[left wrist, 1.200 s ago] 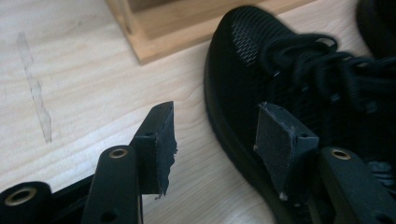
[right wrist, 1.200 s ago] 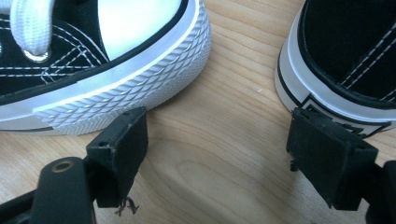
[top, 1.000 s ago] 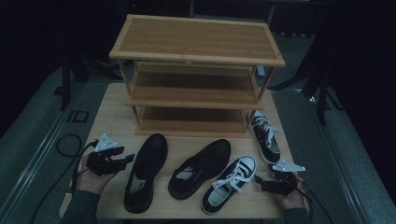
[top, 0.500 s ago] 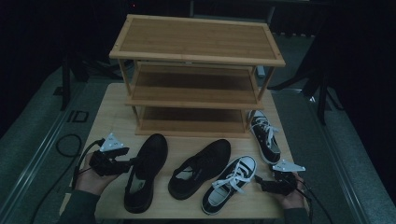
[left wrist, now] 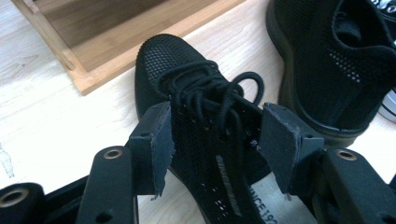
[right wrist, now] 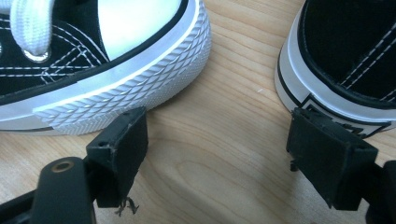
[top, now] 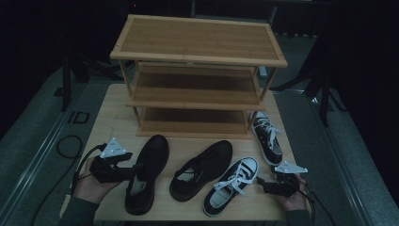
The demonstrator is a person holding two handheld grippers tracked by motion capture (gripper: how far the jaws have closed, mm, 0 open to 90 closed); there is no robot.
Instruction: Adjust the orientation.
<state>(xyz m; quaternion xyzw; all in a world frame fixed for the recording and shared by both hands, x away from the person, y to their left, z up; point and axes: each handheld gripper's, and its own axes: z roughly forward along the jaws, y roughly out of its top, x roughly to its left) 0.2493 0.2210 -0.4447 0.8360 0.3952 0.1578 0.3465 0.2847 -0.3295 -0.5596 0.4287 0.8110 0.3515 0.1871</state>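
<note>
In the left gripper view the jaws of the left gripper (left wrist: 215, 140) are seen spread apart on either side of the laced top of the black mesh shoe (left wrist: 205, 116), a detail lost in the high view, where that shoe (top: 146, 172) lies at the near left of the wooden table (top: 110, 127). The right gripper (right wrist: 217, 154) is shown with jaws apart over bare wood between the toe of one sneaker (right wrist: 107, 60) and the heel of another (right wrist: 345, 56). A second black shoe (top: 202, 169) lies mid-table, a three-shelf wooden rack (top: 197, 70) is set at the far edge, and the room around is dark.
</note>
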